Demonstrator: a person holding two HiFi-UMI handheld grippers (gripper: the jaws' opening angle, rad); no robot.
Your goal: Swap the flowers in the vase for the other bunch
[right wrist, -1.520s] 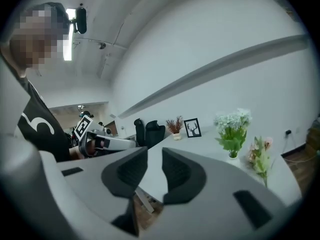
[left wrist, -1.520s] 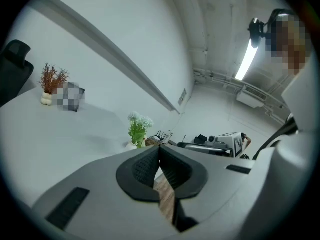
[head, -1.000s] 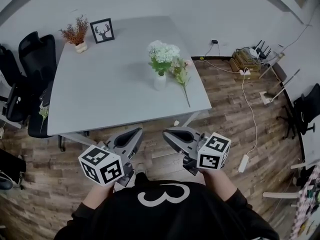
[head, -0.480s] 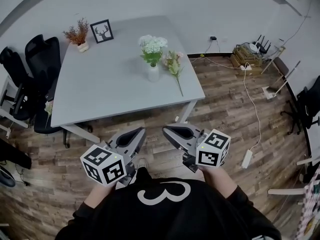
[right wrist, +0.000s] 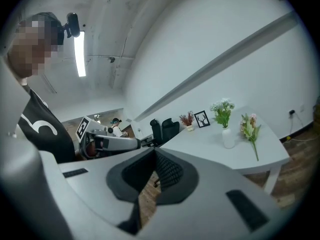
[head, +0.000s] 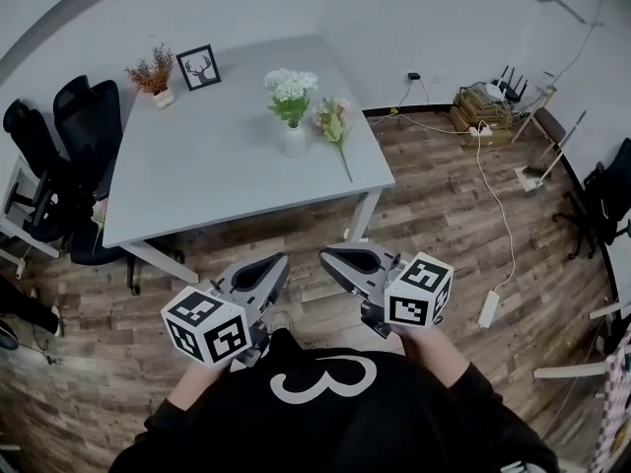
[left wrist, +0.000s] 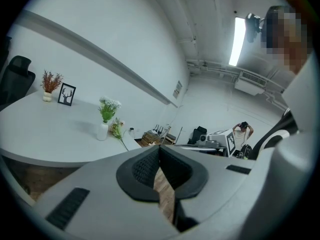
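A white vase (head: 295, 143) with white and green flowers (head: 290, 86) stands near the right side of the grey table (head: 217, 166). The other bunch (head: 332, 123), pink and green, lies flat on the table just right of the vase. Both grippers hang over the wooden floor, well short of the table. My left gripper (head: 278, 262) and right gripper (head: 326, 256) are shut and hold nothing. The left gripper view shows its jaws (left wrist: 159, 150) closed, with the vase (left wrist: 102, 131) far off. In the right gripper view the jaws (right wrist: 154, 154) are closed, and the vase (right wrist: 228, 138) and the bunch (right wrist: 249, 126) are distant.
A framed deer picture (head: 200, 66) and a pot of dried plants (head: 152, 71) stand at the table's far left corner. Black office chairs (head: 69, 136) crowd its left side. A crate with a router (head: 485, 108), cables and a power strip (head: 487, 308) lie on the floor at right.
In the head view the table with the vase has drawn further off and drifted left. Both grippers keep their place in front of my body and stay shut.
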